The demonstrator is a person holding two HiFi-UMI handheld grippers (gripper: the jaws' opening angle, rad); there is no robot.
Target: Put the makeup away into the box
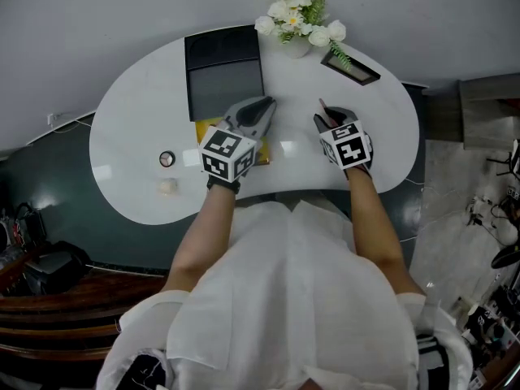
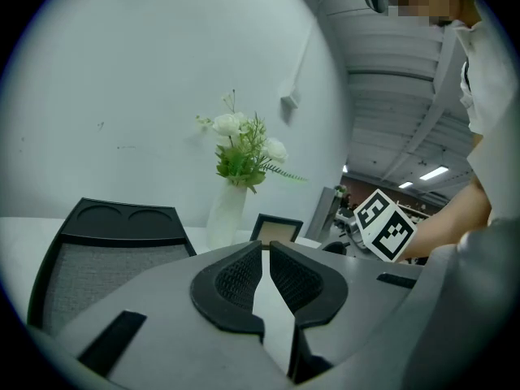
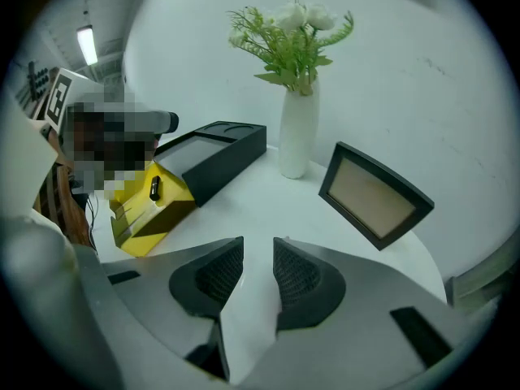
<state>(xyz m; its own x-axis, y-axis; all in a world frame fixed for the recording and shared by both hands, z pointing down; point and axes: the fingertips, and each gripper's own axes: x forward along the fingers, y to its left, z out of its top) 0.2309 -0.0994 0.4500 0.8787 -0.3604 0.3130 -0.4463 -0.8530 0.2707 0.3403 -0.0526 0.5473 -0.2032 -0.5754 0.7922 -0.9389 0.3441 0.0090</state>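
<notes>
the left gripper has its jaws pressed all but together, with nothing between them. the open black box sits ahead and to their left on the white counter, and a vase of white flowers stands just beyond the tips. the right gripper has its jaws spread and empty. a yellow carton with a small black item on top lies off to their left, and a picture frame is ahead to their right. a small round compact lies well to the left of both pairs of jaws.
</notes>
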